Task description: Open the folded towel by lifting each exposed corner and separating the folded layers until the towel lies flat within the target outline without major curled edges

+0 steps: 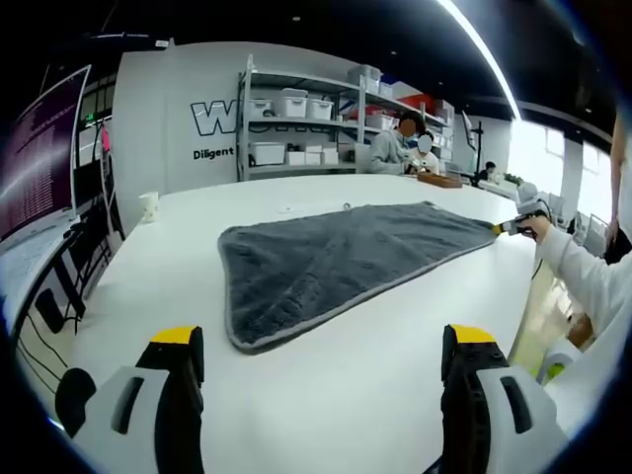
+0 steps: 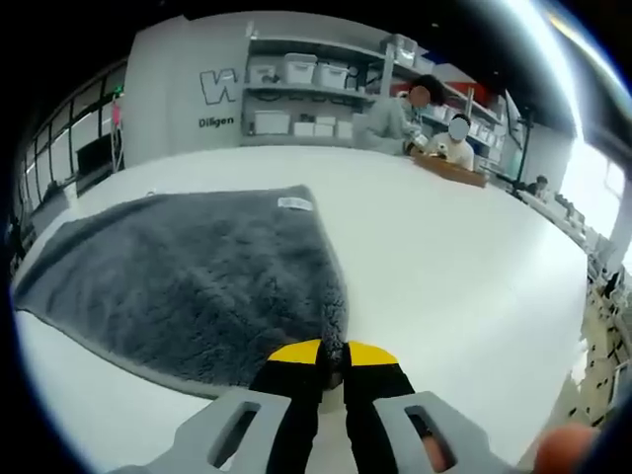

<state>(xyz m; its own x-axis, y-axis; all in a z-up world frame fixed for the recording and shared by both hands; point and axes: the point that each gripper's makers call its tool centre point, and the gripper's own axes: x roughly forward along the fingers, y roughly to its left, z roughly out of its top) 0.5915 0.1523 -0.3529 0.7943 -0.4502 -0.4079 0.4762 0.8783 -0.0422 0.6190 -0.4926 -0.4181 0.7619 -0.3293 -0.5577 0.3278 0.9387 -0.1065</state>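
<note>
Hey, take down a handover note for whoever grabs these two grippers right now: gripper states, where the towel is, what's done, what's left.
Left gripper: open, empty, above the white table, short of the towel.
Right gripper: shut on a corner of the fluffy grey towel with paler edging, at its right end.
Towel: spread on the table as a triangle, so a diagonal fold seems to remain; white label on the far edge.
Done: right corner gripped.
Left: separate the layers, flatten. No target outline visible.

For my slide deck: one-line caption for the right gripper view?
Right gripper, jaws closed on the corner of a grey fluffy towel spread over a white table.
</note>
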